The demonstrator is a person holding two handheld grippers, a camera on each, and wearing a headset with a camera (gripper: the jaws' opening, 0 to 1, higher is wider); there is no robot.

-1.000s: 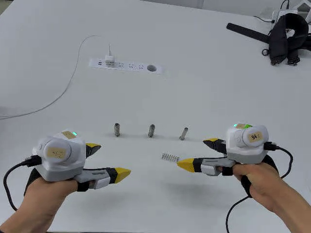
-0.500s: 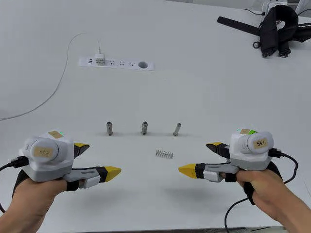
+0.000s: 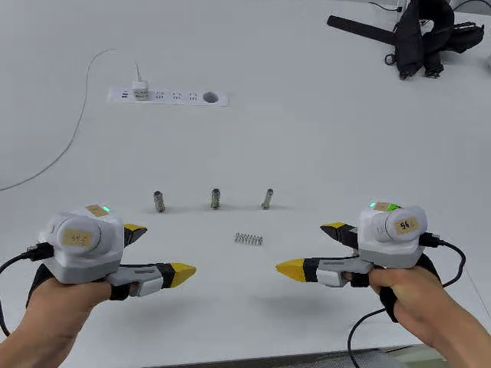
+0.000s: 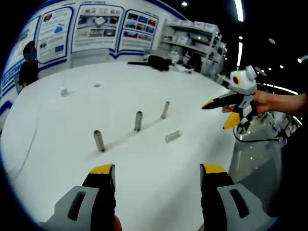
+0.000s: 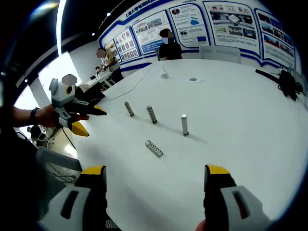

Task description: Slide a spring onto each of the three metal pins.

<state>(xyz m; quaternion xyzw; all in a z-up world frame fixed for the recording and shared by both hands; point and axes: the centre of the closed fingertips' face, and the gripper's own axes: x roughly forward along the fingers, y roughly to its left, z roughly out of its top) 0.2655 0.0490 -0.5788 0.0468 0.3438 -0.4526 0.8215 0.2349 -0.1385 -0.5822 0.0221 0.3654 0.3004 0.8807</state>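
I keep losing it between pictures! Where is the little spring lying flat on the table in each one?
Head view: the loose spring lies in front of the bare pin, slightly to its left.
Left gripper view: right of centre, just below the bare pin.
Right gripper view: near the centre, lower left of the bare pin.
Shared landmark: the bare pin.
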